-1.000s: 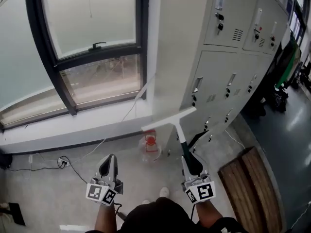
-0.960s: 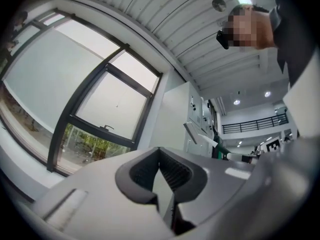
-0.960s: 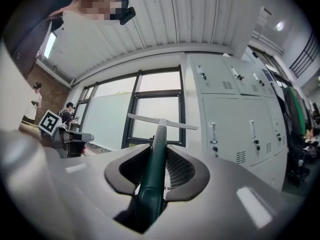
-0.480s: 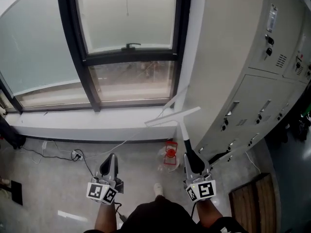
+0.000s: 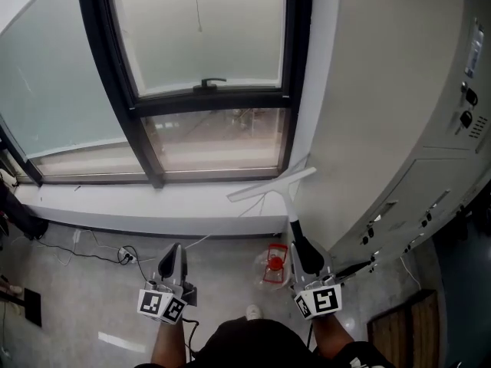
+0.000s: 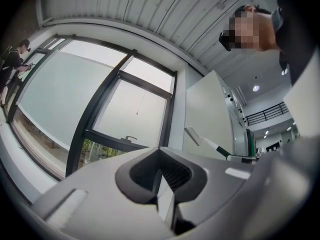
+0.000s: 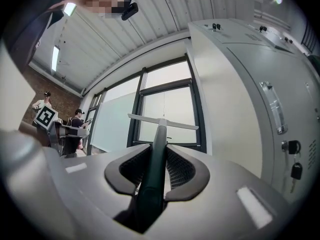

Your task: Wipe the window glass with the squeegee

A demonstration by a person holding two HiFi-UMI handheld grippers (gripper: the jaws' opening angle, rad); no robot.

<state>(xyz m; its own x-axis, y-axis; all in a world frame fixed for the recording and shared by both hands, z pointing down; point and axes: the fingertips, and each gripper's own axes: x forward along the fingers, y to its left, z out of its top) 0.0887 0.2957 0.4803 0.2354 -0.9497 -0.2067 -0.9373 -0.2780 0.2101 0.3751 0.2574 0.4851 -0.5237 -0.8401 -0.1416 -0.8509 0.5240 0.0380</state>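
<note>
My right gripper (image 5: 303, 257) (image 7: 155, 171) is shut on the dark handle of the squeegee (image 5: 285, 193) (image 7: 159, 129). The squeegee's white T-shaped blade (image 5: 270, 183) points up at the window, short of the glass. The window glass (image 5: 203, 33) (image 7: 165, 111) sits in black frames, with a frosted upper pane and a small handle (image 5: 212, 82) on the crossbar. My left gripper (image 5: 173, 261) (image 6: 161, 176) is shut and holds nothing, low and left of the squeegee. In the left gripper view the squeegee (image 6: 202, 141) shows at the right.
Grey metal lockers (image 5: 414, 113) stand close on the right. A white sill (image 5: 153, 205) runs under the window. A clear bottle with a red cap (image 5: 275, 264) and a power strip with cables (image 5: 126, 253) lie on the floor. People stand at the far left (image 7: 75, 121).
The view has swung left toward the window, so the lockers fill less of the right side. Both grippers keep their hold and spacing; the squeegee now points at the window frame's lower right.
</note>
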